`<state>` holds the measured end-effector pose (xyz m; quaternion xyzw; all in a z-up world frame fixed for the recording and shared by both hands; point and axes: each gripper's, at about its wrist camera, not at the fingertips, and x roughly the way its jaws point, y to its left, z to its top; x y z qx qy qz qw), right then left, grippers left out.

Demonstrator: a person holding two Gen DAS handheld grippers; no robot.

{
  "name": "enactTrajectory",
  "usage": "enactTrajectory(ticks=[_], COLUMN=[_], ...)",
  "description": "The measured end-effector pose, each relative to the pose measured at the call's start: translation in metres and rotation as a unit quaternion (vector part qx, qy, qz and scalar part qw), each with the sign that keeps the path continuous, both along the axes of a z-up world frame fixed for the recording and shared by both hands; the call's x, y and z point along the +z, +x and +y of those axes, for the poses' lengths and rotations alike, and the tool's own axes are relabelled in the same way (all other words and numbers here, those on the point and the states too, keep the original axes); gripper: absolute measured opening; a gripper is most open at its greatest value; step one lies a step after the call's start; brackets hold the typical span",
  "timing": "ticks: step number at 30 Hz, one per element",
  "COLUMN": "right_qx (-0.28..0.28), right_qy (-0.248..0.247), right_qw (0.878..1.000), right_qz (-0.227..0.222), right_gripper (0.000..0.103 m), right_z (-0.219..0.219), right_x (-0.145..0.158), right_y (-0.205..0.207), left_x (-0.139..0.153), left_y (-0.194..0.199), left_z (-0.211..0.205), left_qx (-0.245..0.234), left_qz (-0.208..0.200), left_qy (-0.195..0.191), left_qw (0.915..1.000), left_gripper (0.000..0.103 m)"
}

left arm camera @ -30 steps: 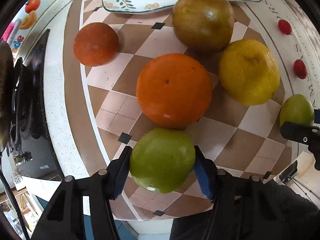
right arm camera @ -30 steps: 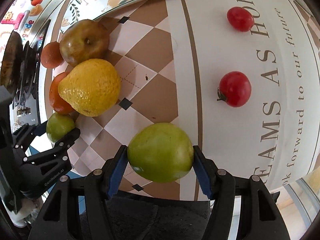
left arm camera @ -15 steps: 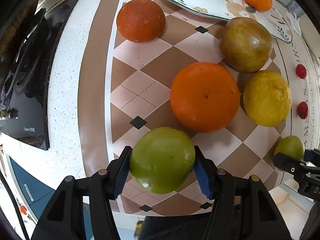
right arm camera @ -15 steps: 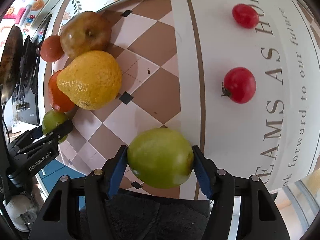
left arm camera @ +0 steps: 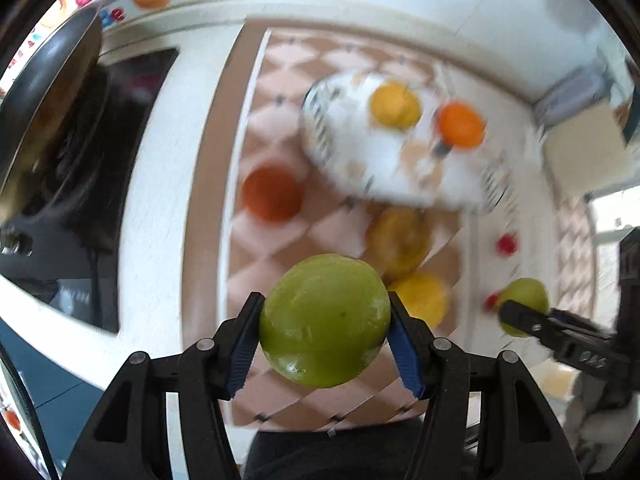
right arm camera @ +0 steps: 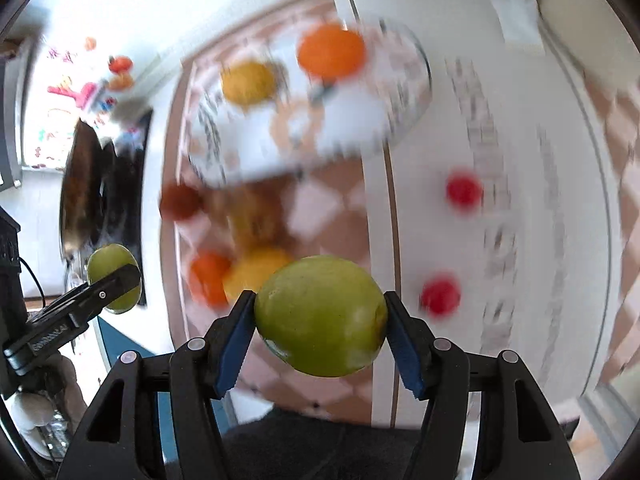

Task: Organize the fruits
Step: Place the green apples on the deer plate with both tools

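Observation:
My left gripper (left arm camera: 325, 344) is shut on a green fruit (left arm camera: 325, 320), held high above the checked cloth. My right gripper (right arm camera: 320, 338) is shut on a second green fruit (right arm camera: 321, 315), also lifted clear. Each gripper shows in the other's view, the right one (left arm camera: 520, 312) at the far right and the left one (right arm camera: 116, 280) at the far left. A white patterned plate (left arm camera: 360, 172) lies beyond, blurred, holding a yellow fruit (left arm camera: 395, 105) and an orange one (left arm camera: 460, 125). On the cloth lie a dark orange fruit (left arm camera: 272, 198), a brownish one (left arm camera: 398, 242) and a yellow one (left arm camera: 420, 298).
Two small red tomatoes (right arm camera: 463, 191) (right arm camera: 439, 295) sit on the white lettered part of the cloth at the right. A black stove with a pan (left arm camera: 52, 120) fills the left side. The counter's front edge runs below both grippers.
Both grippers have risen with their green fruits, so the cloth and fruits look smaller and the whole plate has come into view. The background is now motion-blurred.

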<state>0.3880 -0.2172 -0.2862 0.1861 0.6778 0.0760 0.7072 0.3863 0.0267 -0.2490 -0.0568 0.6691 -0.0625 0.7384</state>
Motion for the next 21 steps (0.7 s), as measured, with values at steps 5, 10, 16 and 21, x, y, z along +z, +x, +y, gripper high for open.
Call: enactTrajectory(ticks=[5, 10, 16, 21], right_qx=[0.002, 0.019, 0.037, 0.04], right_qy=[-0.026, -0.047, -0.064, -0.064], right_qw=[1.0, 0.999, 0.997, 0.996], right_qz=[-0.011, 0.01, 0.032, 0.041], right_gripper=[0.065, 0.065, 0.065, 0.065], right_z=[-0.003, 0.002, 0.013, 0.016], right_x=[-0.011, -0.041, -0.073, -0.087], right_y=[0.073, 0.115, 0.132, 0.137], left_x=[-0.007, -0.053, -0.093, -0.107], left_y=[0.085, 0.156, 0.194, 0.211], left_z=[-0.001, -0.002, 0.002, -0.009], left_qx=[0.044, 0.105, 0.164, 0.166], left_qz=[0.006, 0.067, 0.117, 0.13], left_qy=[-0.023, -0.05, -0.074, -0.07], left_qw=[0.9988, 0.9909, 0.9766, 0.9749], left_gripper=[0.057, 0.057, 0.057, 0.057])
